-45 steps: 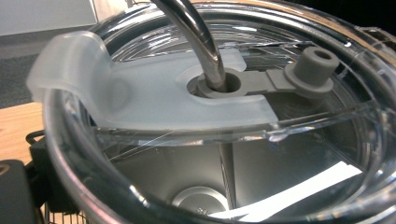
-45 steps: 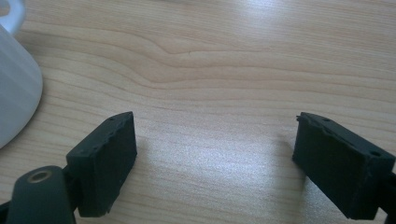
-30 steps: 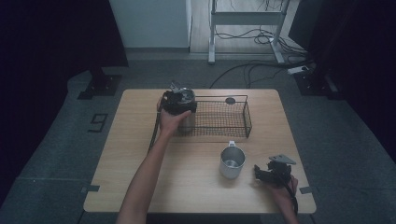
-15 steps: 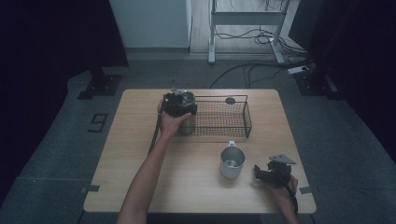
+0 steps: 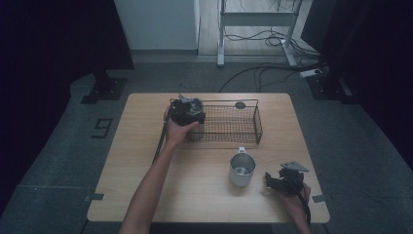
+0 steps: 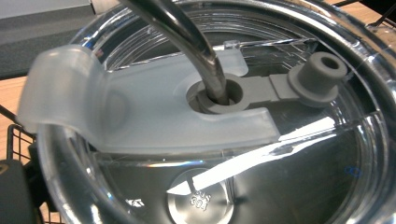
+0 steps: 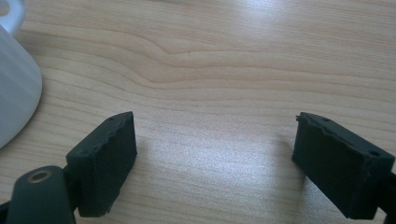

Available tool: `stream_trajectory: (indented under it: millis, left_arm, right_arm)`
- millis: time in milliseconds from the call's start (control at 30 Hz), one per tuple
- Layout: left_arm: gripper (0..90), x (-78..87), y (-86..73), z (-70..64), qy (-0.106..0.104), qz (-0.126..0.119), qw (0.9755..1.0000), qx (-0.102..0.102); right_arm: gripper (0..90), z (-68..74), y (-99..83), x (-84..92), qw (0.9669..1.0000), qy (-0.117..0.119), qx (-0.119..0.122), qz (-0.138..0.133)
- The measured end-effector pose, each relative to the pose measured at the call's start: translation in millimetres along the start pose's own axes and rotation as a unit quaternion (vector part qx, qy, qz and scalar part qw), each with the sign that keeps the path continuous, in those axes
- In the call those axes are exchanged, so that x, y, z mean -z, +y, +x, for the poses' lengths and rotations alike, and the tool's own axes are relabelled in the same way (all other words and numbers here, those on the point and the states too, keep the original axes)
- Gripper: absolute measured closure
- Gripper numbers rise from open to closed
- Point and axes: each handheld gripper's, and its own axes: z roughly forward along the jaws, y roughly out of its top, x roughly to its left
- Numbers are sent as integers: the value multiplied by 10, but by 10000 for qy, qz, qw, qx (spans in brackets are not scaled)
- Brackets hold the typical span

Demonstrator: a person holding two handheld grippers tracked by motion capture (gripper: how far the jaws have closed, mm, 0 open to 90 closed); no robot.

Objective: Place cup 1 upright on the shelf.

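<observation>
**A:** High view, status?

**B:** Left hand-held gripper (image 5: 187, 111) is at the left end of the basket (image 5: 256, 123), on the far half of the counter (image 5: 146, 161). The left hand (image 5: 176, 132) is wrapped round its near side. I can't make out what's under it from here.

**A:** Right side?

**B:** Right hand-held gripper (image 5: 272, 180) is low at the near right corner of the counter, with its jaws pointing at the mug (image 5: 242, 169). It's just beside the mug, not touching. The mug is upright, open and looks empty, with its handle on the far side. It stands well apart from the basket. There's also a small dark disc (image 5: 240, 105) at the basket's far rim.

**A:** Left gripper view?

**B:** Very close on a clear lid (image 6: 303, 154). A metal straw (image 6: 187, 37) goes down through a grey plug hole in the middle. A frosted flap (image 6: 116, 112) lies across the lid, and a grey stopper (image 6: 322, 70) sits off to one side. Through the lid I see a steel cup bottom. Basket wire (image 6: 14, 135) shows at the left edge, so the cup sits at the basket's end.

**A:** Is it gripped?

**B:** The jaws have just been opening. The pads are hidden, so I can't tell if they're on the cup or if it's between them.

**A:** Right gripper view?

**B:** Jaws wide, with nothing between them but bare wood. The mug wall (image 7: 14, 84) is at the left edge, clear of the left pad (image 7: 105, 158).
</observation>
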Motion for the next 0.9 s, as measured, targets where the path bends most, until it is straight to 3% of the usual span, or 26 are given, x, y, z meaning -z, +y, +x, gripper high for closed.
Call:
stream_trajectory:
  millis: [200, 400, 667, 900]
  left_arm:
    - [23, 28, 7, 4, -45, -59, 9999, 75]
    - [12, 171, 53, 26, -123, -212, 9996, 138]
    - [9, 480, 4, 36, -184, -375, 9991, 32]
    - [15, 736, -111, 105, -221, -410, 9989, 111]
  right_arm:
    - [130, -1, 0, 0, 10000, 3, 0, 1]
    - [130, 0, 0, 0, 10000, 0, 0, 0]
    - [131, -2, 1, -1, 10000, -7, -6, -2]
    - [131, -3, 7, -8, 10000, -45, -58, -3]
